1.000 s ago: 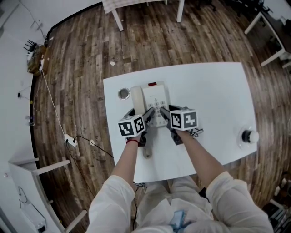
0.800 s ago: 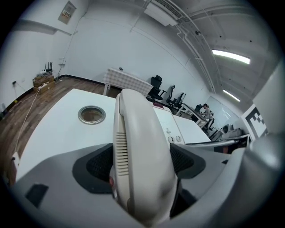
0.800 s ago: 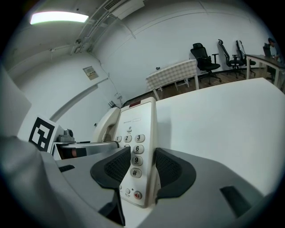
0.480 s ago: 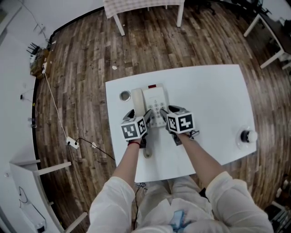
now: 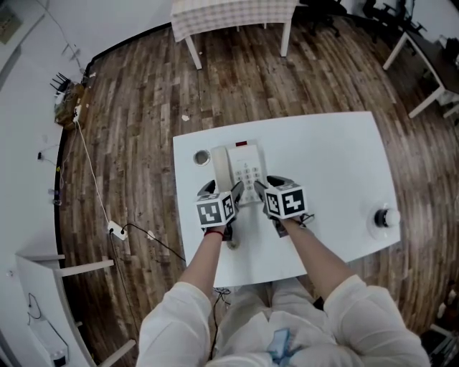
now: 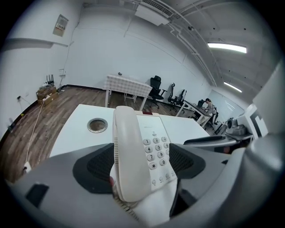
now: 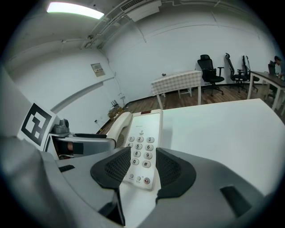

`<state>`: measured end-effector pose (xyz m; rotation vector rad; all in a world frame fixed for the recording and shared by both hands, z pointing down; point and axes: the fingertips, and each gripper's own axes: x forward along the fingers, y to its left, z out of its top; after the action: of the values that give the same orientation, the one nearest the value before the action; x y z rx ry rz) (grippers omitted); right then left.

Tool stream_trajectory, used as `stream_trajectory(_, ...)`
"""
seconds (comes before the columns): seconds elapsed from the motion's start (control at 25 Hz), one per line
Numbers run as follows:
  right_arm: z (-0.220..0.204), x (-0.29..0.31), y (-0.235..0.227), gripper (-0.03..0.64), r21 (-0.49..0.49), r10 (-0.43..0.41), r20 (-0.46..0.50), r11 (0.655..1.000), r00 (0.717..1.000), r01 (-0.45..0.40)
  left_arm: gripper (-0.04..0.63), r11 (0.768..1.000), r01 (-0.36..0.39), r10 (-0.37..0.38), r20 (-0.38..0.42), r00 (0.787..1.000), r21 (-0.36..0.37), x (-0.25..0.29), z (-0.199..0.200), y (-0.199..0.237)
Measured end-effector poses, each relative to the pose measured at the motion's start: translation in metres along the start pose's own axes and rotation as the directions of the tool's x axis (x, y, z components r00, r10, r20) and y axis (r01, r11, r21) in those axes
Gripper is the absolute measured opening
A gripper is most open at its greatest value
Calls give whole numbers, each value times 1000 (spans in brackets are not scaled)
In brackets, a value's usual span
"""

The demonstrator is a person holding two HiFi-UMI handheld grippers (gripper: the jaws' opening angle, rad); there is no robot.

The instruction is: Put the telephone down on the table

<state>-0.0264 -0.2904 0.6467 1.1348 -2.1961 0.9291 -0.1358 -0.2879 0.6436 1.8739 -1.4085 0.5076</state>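
A cream push-button telephone (image 5: 240,170) lies flat on the white table (image 5: 337,158), its handset on the left side of the base. Both grippers sit at its near end. My left gripper (image 5: 221,189) has its jaws wide apart, and in the left gripper view the handset end of the telephone (image 6: 147,151) lies between them (image 6: 142,167). My right gripper (image 5: 269,185) also stands open; in its own view the phone's near right corner (image 7: 142,147) shows just beyond the pads (image 7: 140,171). Whether any pad touches the phone is unclear.
A round metal-rimmed hole or cup (image 5: 201,156) lies left of the phone. A small black-and-white object (image 5: 384,216) sits near the table's right edge. A checked-cloth table (image 5: 233,11) stands beyond, with office chairs (image 7: 209,67) behind it and a cable (image 5: 86,165) on the wooden floor.
Both grippers have drawn back slightly toward me, from over the keypad to the phone's near edge. The right gripper has shifted a little left. The phone stays on the table.
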Motion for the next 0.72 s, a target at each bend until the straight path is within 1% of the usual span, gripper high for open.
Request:
stream_trajectory(0.4,-3,-37,22,193,-3,43,38,999,998,-42,316,999,31,-31,27,999,19,-34,-2,-34)
stream_trajectory(0.6,-8,-59,33,193,1,66,55,998,996,-67,314,998,41,-42,31,999,45,-54,-5,-51)
stream_trajectory(0.72,-13,-73,37,193,1,80,60,997,995,-81,314,995,58,-61,39,997,78,-66,-7,-65)
